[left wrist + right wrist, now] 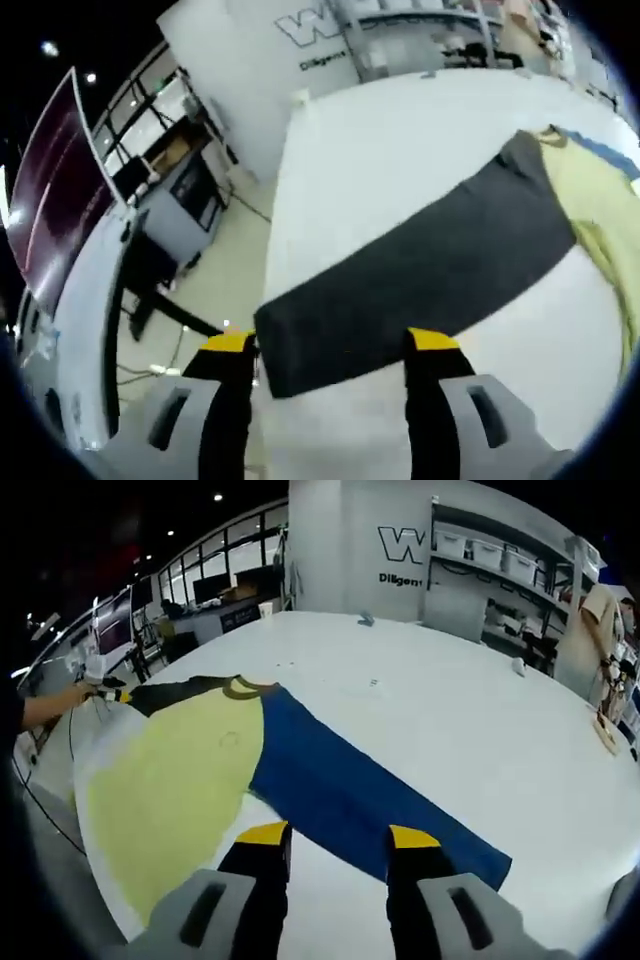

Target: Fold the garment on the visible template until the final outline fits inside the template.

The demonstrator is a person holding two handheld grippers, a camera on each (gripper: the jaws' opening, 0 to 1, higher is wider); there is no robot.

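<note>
The garment (180, 780) lies spread flat on the white desk (450, 730), its pale yellow body in the middle and its two sleeves stretched straight out to either side: a dark grey sleeve (410, 270) toward the left and a blue sleeve (350, 790) toward the right. That wide, open layout suits the start of a fold, since each sleeve end is easy to reach from its own side; judging by it, no fold has been made yet.

The left hand-held gripper (330, 345) hangs just above the cuff end of the grey sleeve near the desk's edge, its yellow-tipped jaws standing apart with the cloth seen between them and nothing clamped. The right hand-held gripper (327, 835) sits likewise over the blue sleeve, partway along it, jaws spread and holding nothing. Each seems lined up to take its sleeve and carry it inward over the body (my reading of the pose, not a thing shown). In the right gripper view a person's hand (70, 698) holds the other gripper at the far, grey end of the garment.

I cannot make out a marked template outline on the desk; the surface looks plain, smooth and white, with a few small bits scattered far off. The room around is a large hall with a white wall carrying a dark logo (400, 545), shelving (500, 560) with bins, glass partitions, ceiling spotlights, and a grey cart (185, 205) on the pale floor beside the desk
</note>
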